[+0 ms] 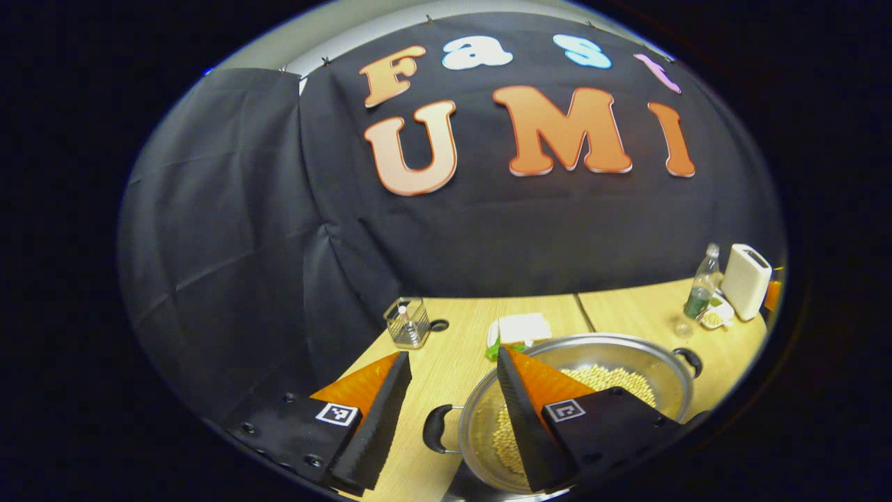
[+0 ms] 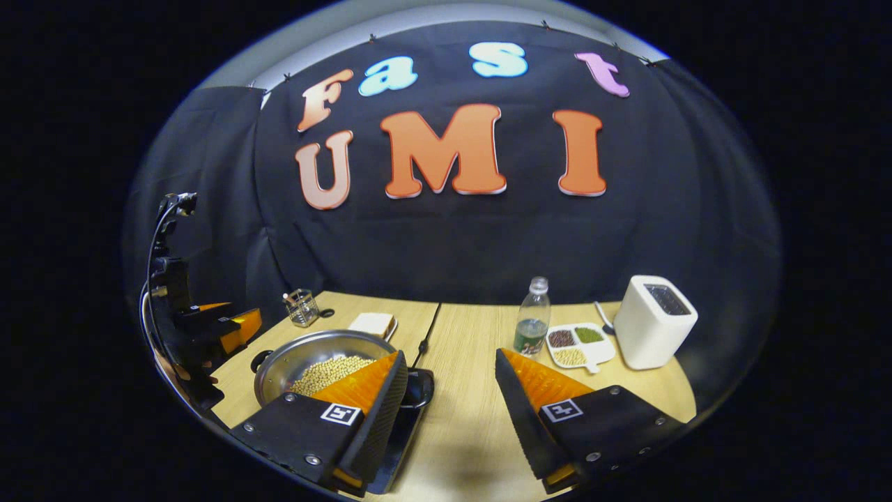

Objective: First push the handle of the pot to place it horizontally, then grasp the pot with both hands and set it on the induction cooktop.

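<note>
The pale wooden table (image 2: 474,411) carries the steel pot (image 1: 613,359) of beans on its left side, sitting on the dark induction cooktop (image 2: 398,429) with one handle left and one right. The left hand-held gripper (image 1: 453,411) hangs with fingers apart over the pot's left handle (image 1: 437,429), gripping nothing. The right hand-held gripper (image 2: 449,404) also stands apart, its left finger just near the right handle (image 2: 418,394); a white toaster (image 2: 654,321) and bottle (image 2: 532,317) stand far right.

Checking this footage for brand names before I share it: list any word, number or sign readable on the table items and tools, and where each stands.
No readable text on any of them.
Bottle: label too small and blurred to read.
White appliance: no legible marking.
Left hand-held gripper: square black-and-white pattern markers, no letters or numbers.
Right hand-held gripper: the same kind of markers, no text.
</note>
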Demonstrator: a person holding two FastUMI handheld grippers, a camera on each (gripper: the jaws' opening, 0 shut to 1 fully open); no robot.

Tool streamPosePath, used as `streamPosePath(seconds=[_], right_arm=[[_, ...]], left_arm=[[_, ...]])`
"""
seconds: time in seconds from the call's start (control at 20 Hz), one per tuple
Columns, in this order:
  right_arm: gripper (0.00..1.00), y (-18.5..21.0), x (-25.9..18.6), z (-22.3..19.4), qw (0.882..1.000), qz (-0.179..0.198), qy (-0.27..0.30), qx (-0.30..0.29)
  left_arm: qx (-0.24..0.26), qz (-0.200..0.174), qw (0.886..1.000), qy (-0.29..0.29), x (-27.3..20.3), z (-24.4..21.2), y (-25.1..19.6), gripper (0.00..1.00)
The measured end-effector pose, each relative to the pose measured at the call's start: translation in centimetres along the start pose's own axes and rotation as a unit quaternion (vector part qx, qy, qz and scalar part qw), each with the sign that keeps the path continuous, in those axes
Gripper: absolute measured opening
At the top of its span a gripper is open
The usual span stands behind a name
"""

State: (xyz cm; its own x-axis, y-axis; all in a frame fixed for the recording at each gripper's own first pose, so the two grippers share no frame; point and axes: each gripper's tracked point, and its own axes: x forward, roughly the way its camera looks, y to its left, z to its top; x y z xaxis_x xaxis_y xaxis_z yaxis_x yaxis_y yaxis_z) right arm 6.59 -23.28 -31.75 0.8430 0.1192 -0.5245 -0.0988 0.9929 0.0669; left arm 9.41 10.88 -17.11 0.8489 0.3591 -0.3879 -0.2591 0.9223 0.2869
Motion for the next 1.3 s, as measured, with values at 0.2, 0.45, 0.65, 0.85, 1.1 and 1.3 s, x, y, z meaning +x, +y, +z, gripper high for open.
streamPosePath(seconds=[0.2,0.45,0.65,0.85,1.1,1.3], right_arm=[[0.84,-2.9,-5.3,5.5,0.995,-0.007,-0.095,-0.028],[0.89,-8.3,-10.6,9.2,0.982,-0.057,-0.162,-0.080],[0.90,-10.0,-14.2,12.1,0.976,-0.054,-0.196,-0.080],[0.96,-10.7,-17.5,15.7,0.964,-0.059,-0.241,-0.093],[0.93,-9.8,-21.3,18.1,0.955,-0.024,-0.281,-0.092],[0.94,-9.2,-22.7,19.1,0.947,-0.027,-0.301,-0.112]], left_arm=[[-0.025,-0.021,0.997,-0.071,-6.3,7.4,-2.7,0.83],[-0.057,-0.048,0.987,-0.145,-12.0,13.0,-4.5,0.90],[-0.081,-0.053,0.978,-0.184,-15.9,16.5,-4.8,0.88],[-0.098,-0.064,0.970,-0.212,-19.4,19.3,-5.1,0.96],[-0.105,-0.081,0.963,-0.235,-23.8,20.7,-6.9,0.97],[-0.089,-0.084,0.955,-0.272,-27.1,22.9,-7.3,0.96]])
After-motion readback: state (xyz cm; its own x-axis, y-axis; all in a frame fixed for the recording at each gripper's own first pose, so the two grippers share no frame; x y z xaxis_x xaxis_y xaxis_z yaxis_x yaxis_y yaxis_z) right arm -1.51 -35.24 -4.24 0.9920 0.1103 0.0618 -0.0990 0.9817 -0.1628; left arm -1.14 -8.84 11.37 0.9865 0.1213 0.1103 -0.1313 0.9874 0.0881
